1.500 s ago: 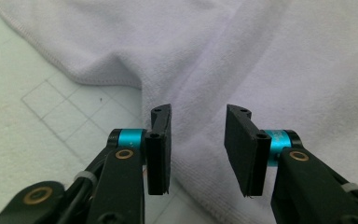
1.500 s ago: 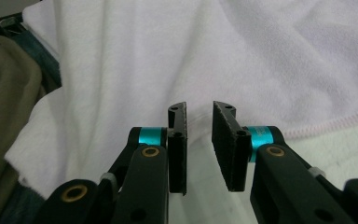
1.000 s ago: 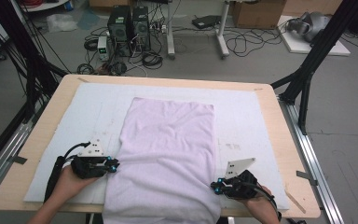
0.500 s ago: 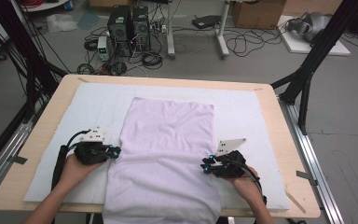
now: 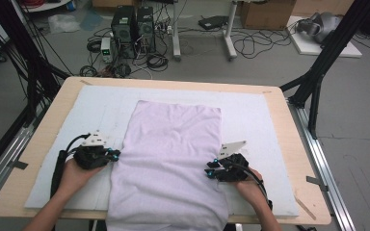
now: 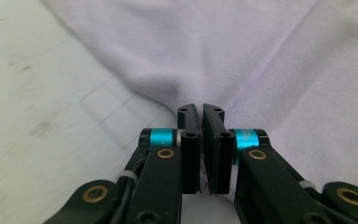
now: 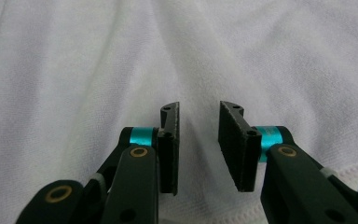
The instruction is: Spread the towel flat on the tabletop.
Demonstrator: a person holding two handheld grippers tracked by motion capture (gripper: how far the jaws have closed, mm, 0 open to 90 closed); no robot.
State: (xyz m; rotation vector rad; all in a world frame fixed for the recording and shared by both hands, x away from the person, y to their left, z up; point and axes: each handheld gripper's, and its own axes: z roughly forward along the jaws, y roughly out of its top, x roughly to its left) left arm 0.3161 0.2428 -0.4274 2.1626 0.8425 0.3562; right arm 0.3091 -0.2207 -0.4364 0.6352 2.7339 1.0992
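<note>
A lilac cloth (image 5: 173, 144) lies flat along the middle of the white mat (image 5: 260, 115), its near end hanging over the table's front edge. My left gripper (image 5: 117, 155) is at the cloth's left edge. In the left gripper view its jaws (image 6: 200, 109) have just been closing and now pinch that edge, with creases in the cloth (image 6: 242, 56) running to the tips. My right gripper (image 5: 207, 172) lies over the cloth's right side. Its jaws (image 7: 199, 109) have just been opening and stand apart above the cloth (image 7: 98, 70), with nothing between the pads.
The mat covers most of a wooden table (image 5: 294, 149). Black frame legs (image 5: 318, 72) stand at the table's far corners. Computer towers (image 5: 132, 24) and cables sit on the floor beyond. A stitched hem (image 7: 354, 172) runs by the right jaw.
My right gripper has moved away from the front edge and inward onto the cloth, and its jaws have parted. My left gripper has edged forward along the cloth's left edge.
</note>
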